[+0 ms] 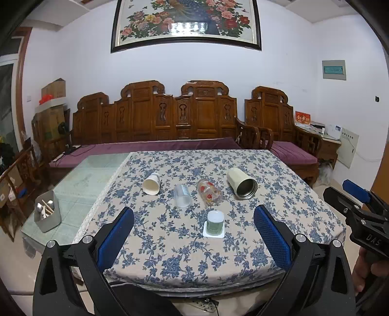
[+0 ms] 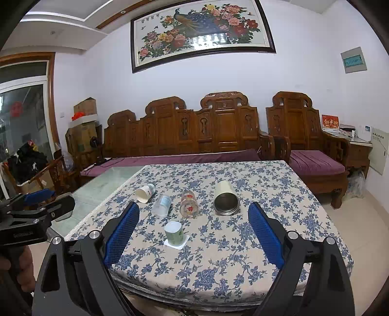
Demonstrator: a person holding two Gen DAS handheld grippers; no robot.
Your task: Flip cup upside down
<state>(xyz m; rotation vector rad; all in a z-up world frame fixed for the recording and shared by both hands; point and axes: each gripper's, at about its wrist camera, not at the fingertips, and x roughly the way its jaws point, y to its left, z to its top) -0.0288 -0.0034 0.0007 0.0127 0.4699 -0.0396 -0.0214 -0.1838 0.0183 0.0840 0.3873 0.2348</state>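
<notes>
Both cameras ride behind their own tongs at the near edge of the worktop (image 1: 243, 255), held above it and looking across it toward the carved wooden sofa (image 1: 155, 116) and the framed flower picture (image 1: 187, 21) on the far wall. The left wrist view sits a little further left, with the right tongs (image 1: 357, 201) at its right edge. The right wrist view catches the left tongs (image 2: 36, 204) at its left edge. Both share the floral cloth, the row of cups lying on it, the sofa and the picture.
</notes>
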